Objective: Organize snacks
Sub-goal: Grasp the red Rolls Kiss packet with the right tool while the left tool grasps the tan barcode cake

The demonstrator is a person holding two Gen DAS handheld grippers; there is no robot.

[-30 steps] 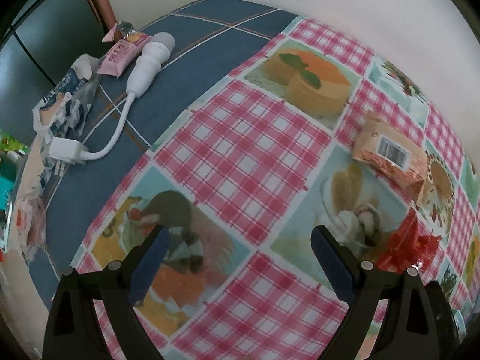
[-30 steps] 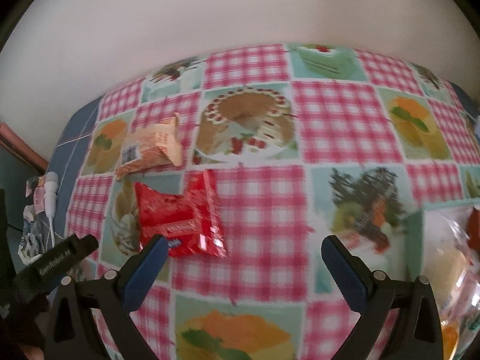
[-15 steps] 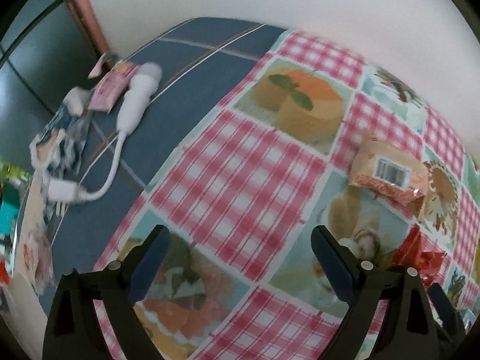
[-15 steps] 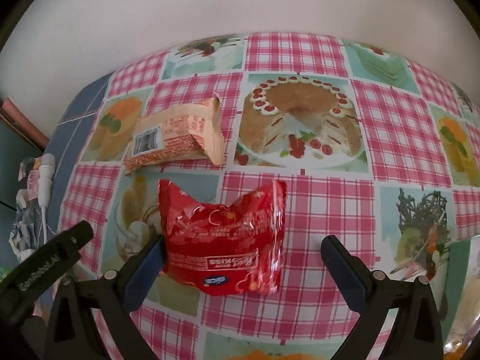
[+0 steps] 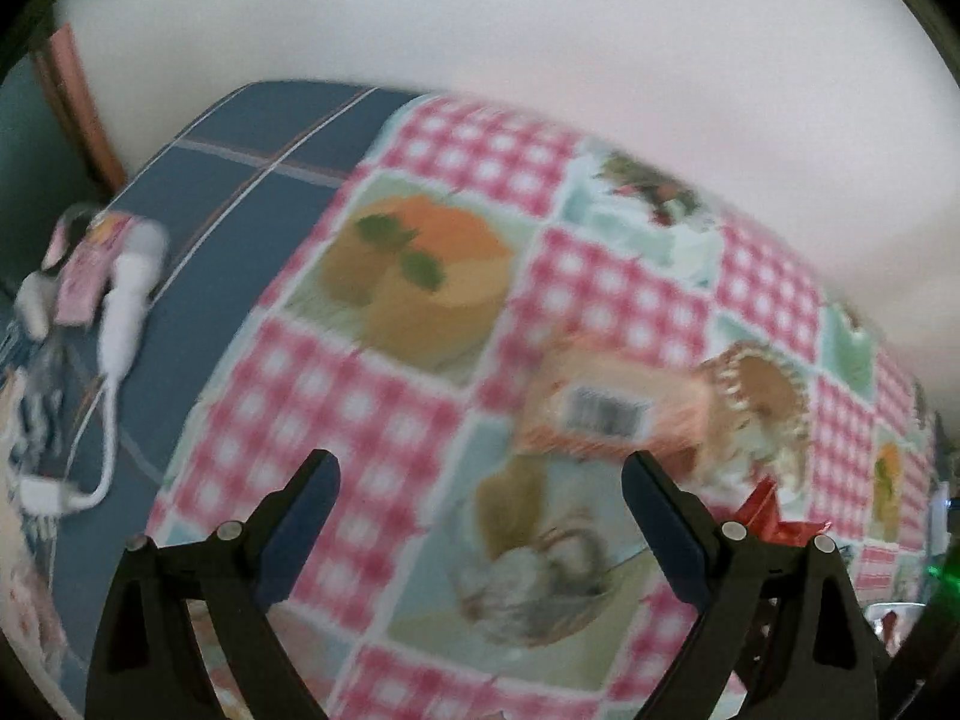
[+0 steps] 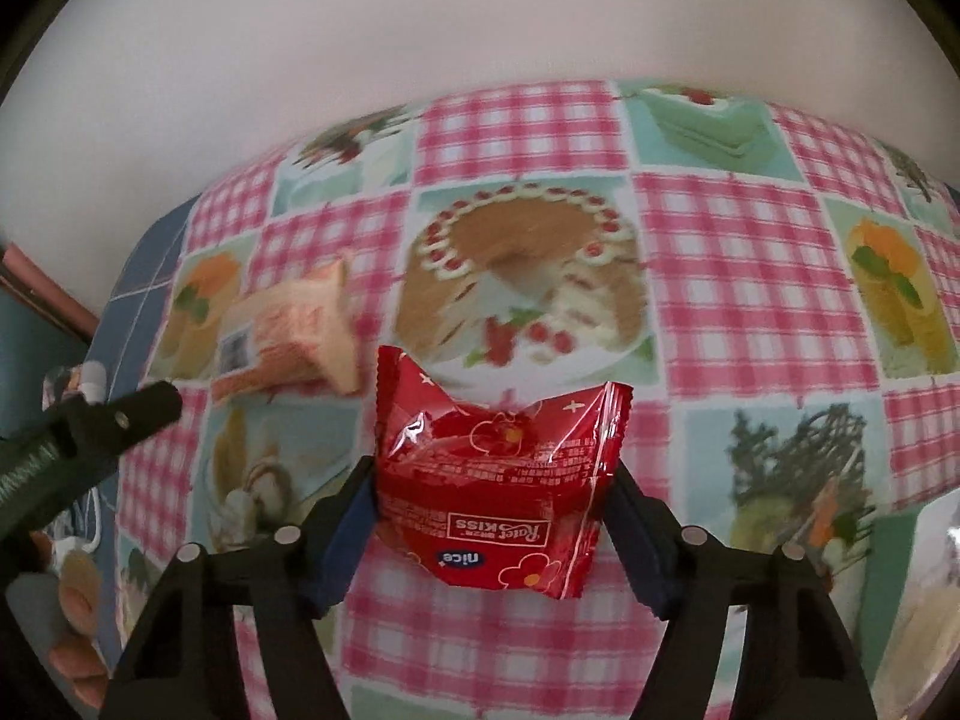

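Your right gripper [image 6: 489, 516] clamps the red snack packet [image 6: 498, 480] by both sides, low over the checked tablecloth [image 6: 738, 276], just in front of the printed cake. Your left gripper [image 5: 480, 498] hangs spread wide with nothing between its fingers, pointed toward the orange snack packet [image 5: 606, 408], which lies flat on the cloth just left of that same cake and a little beyond the red packet. By the look of things you are early in the sorting: one packet is gripped, none visibly put away, and the orange one is untouched. A pink packet [image 5: 81, 276] and a white cable [image 5: 120, 312] sit far left of the cake, on the blue cloth.
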